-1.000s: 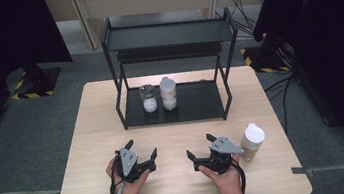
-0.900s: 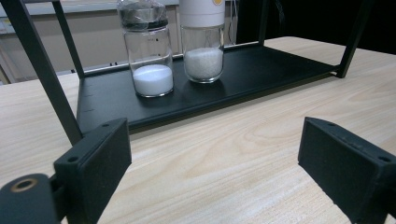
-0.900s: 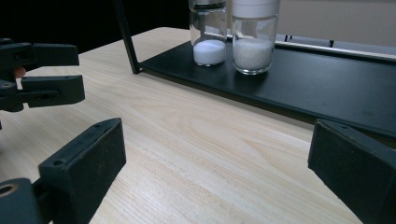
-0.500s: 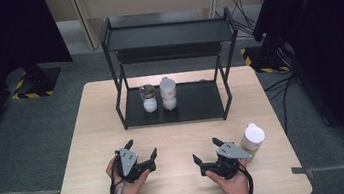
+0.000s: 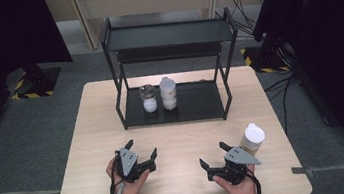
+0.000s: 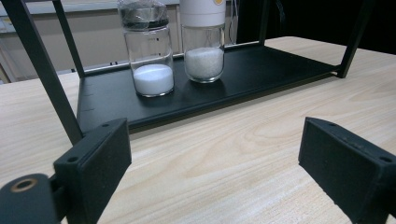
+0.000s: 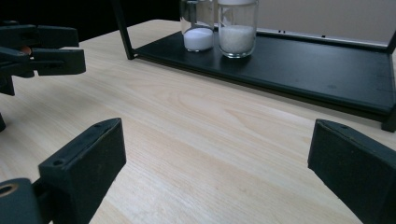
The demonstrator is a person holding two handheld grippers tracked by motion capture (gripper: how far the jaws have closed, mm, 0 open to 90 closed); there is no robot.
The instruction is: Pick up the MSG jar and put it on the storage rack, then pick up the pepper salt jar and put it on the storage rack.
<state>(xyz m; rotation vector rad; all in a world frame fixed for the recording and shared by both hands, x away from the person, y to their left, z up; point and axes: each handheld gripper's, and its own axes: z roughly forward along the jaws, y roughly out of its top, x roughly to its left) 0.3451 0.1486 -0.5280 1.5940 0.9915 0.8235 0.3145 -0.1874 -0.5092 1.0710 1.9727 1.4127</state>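
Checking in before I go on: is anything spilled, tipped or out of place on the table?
Nothing spilled or tipped. Two jars stand upright on the rack's bottom shelf; a third jar stands alone on the table beside the right gripper, off the rack. Both grippers are open and empty.

Pale wood-grain table [image 5: 181, 141], matt black metal rack [image 5: 166, 32], clear glass jars [image 6: 149, 51].

My left claw [image 5: 141, 151] sits at the near left, jaws spread wide and empty, my hand [image 5: 130, 188] cupped beneath it. My right claw [image 5: 214, 155] sits at the near right, jaws equally wide, angled leftward.
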